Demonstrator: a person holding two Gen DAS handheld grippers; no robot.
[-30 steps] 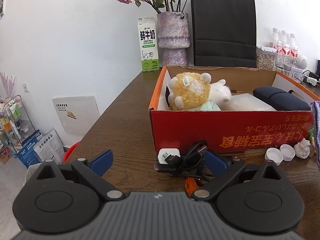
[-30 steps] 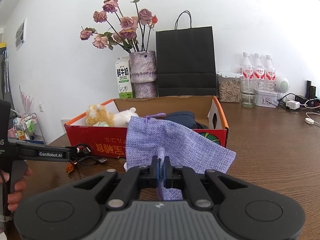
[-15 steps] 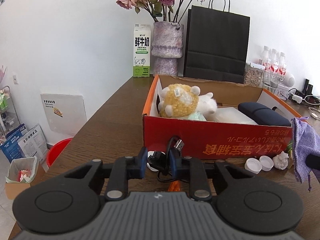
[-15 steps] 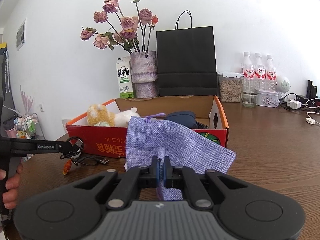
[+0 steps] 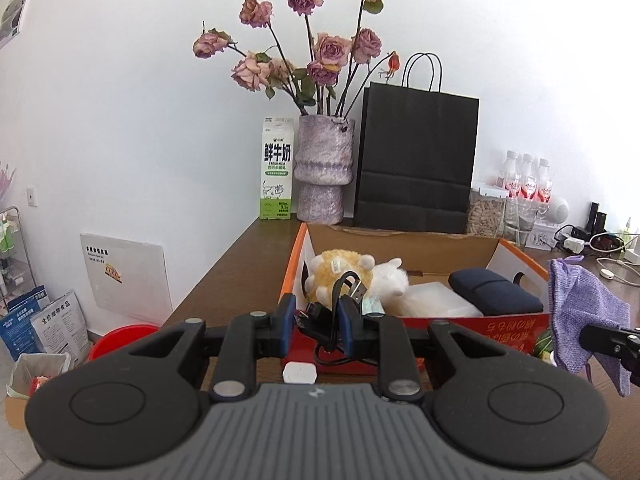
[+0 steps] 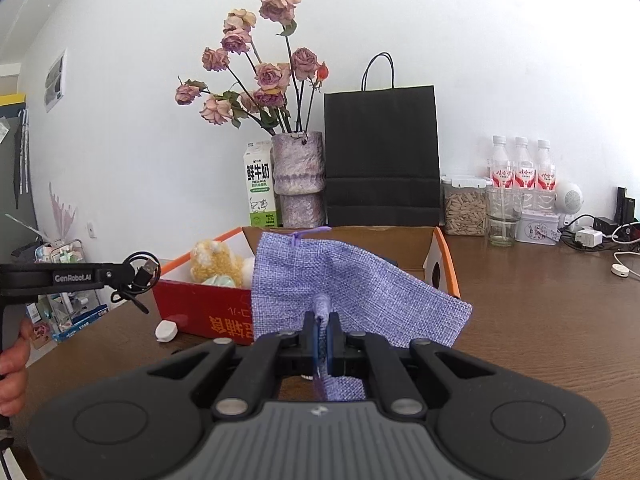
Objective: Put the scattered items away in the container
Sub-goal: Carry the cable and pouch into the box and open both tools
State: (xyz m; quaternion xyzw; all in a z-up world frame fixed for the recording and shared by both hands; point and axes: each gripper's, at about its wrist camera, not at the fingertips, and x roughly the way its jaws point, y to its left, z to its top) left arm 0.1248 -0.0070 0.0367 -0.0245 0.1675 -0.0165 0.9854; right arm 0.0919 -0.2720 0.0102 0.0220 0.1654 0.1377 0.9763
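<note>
My left gripper point(image 5: 316, 320) is clamped on a tangle of black cable point(image 5: 340, 300), held clear of the wooden table point(image 6: 540, 320) in front of the red cardboard box point(image 5: 512, 326), with the cable's white plug point(image 5: 299, 372) low beside the box's front wall. My right gripper point(image 6: 321, 330) is pinched tight on a purple cloth pouch point(image 6: 344, 276), which hangs spread in the air just in front of the box. Inside the box I can see a yellow plush toy point(image 5: 340, 268), a white plush toy point(image 5: 386, 276) and a dark blue case point(image 5: 494, 296)
</note>
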